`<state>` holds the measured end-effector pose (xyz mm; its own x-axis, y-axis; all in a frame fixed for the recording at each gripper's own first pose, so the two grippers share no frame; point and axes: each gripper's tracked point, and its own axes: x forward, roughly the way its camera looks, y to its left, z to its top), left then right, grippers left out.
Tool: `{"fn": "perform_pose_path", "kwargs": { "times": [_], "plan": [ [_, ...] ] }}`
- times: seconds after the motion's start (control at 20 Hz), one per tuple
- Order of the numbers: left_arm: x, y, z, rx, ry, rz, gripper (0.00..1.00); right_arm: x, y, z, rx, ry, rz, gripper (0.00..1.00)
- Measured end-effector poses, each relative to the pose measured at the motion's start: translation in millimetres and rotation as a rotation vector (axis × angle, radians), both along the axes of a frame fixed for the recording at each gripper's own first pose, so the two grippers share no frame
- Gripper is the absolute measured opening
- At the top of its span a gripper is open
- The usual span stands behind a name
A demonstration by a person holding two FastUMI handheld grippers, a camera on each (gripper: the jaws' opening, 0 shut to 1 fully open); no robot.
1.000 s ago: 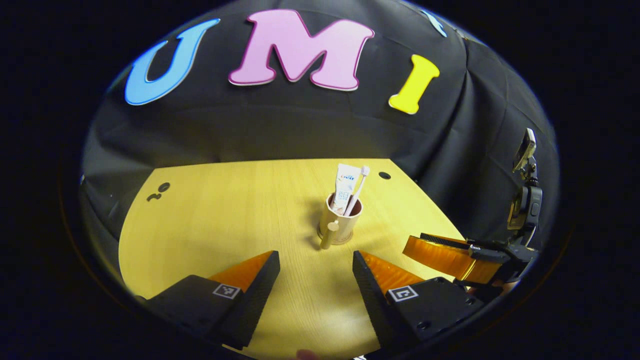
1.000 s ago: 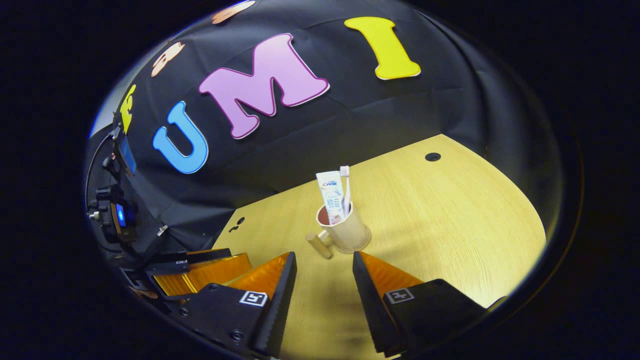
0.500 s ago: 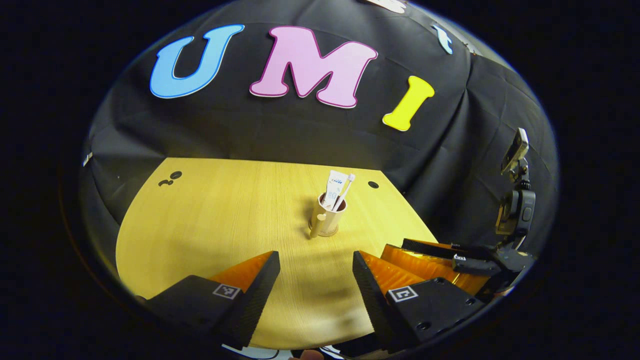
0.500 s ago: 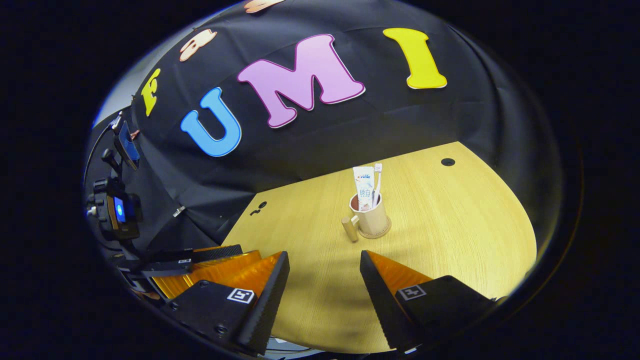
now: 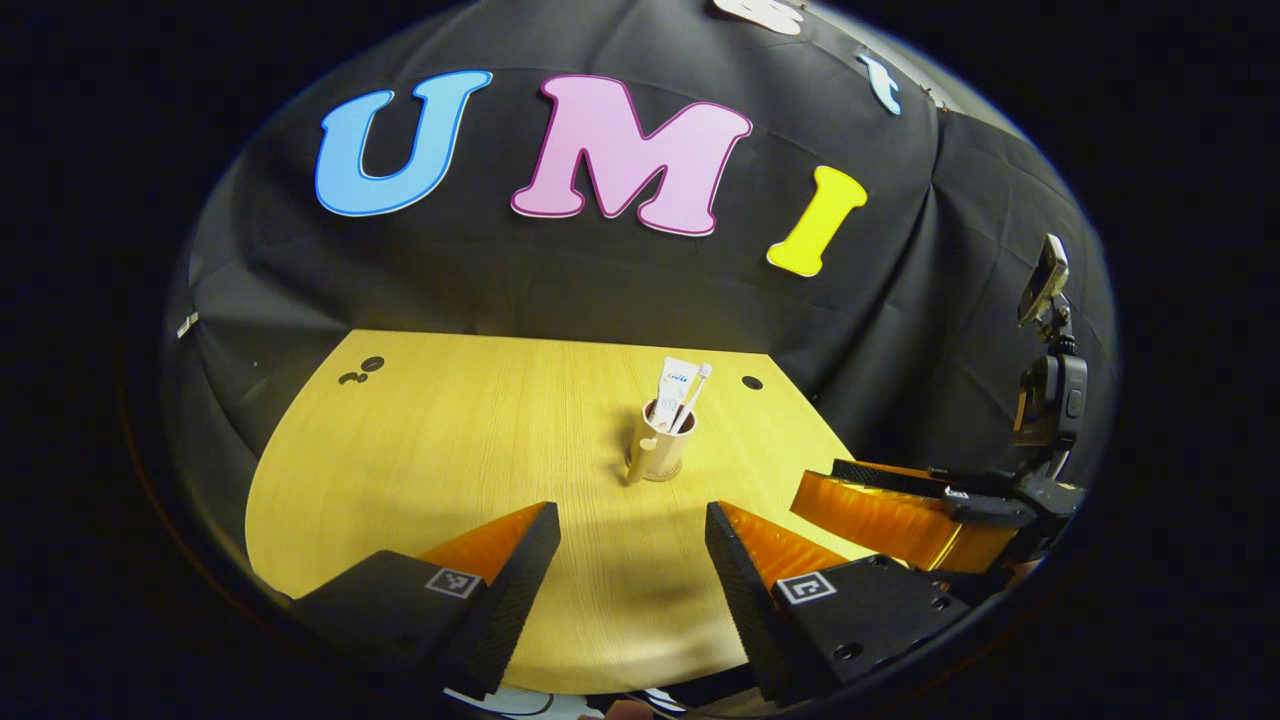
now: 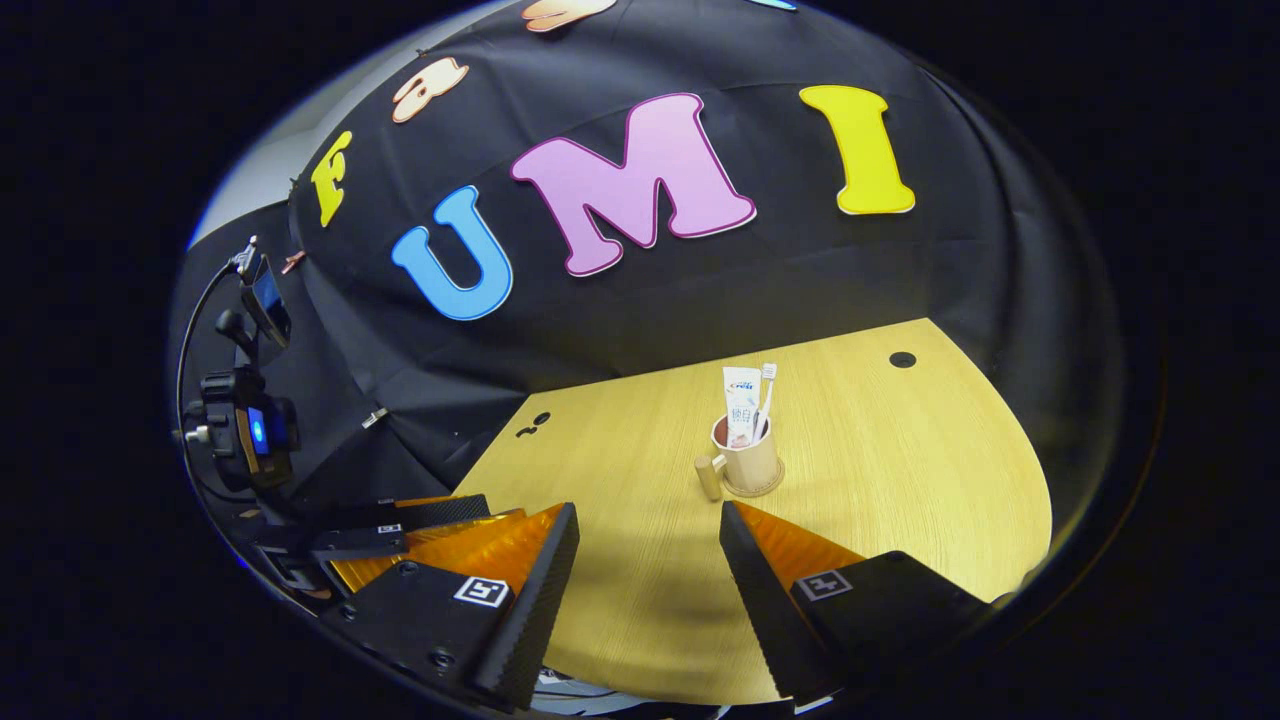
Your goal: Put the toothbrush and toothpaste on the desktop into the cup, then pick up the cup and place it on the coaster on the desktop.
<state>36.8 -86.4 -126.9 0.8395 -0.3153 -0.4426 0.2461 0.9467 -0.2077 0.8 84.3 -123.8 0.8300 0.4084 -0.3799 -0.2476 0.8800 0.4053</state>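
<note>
A beige cup [image 5: 660,452] [image 6: 752,463] with a peg-like handle stands upright on a round coaster [image 6: 757,488] near the middle of the wooden desktop [image 5: 450,440]. A white toothpaste tube [image 5: 672,384] [image 6: 741,403] and a white toothbrush [image 5: 694,392] [image 6: 766,395] stick up out of it. My left gripper [image 5: 630,530] is open near the desk's front edge, well short of the cup. My right gripper [image 6: 648,530] is open too, back from the cup, with nothing between its fingers. In the left gripper view the right gripper [image 5: 905,505] sits off to the right.
The desktop [image 6: 900,470] has small round holes at its far corners [image 5: 752,382] [image 6: 902,359]. Black cloth walls it behind and on both sides. A camera mount [image 5: 1045,400] rides above the other gripper, seen also in the right gripper view [image 6: 245,430].
Both grippers have drawn back from the cup, which now looks smaller and farther off. The cup with toothbrush and toothpaste has stayed in place on the coaster.
</note>
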Motion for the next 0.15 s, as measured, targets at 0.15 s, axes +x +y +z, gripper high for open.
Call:
{"fn": "perform_pose_path", "kwargs": {
  "times": [0.15],
  "plan": [
    [-1.7,-4.9,1.8,0.008,-0.003,-0.006,0.92,-1.5,0.2,4.5,0.003,-0.008,0.006,0.88]
  ]
}}
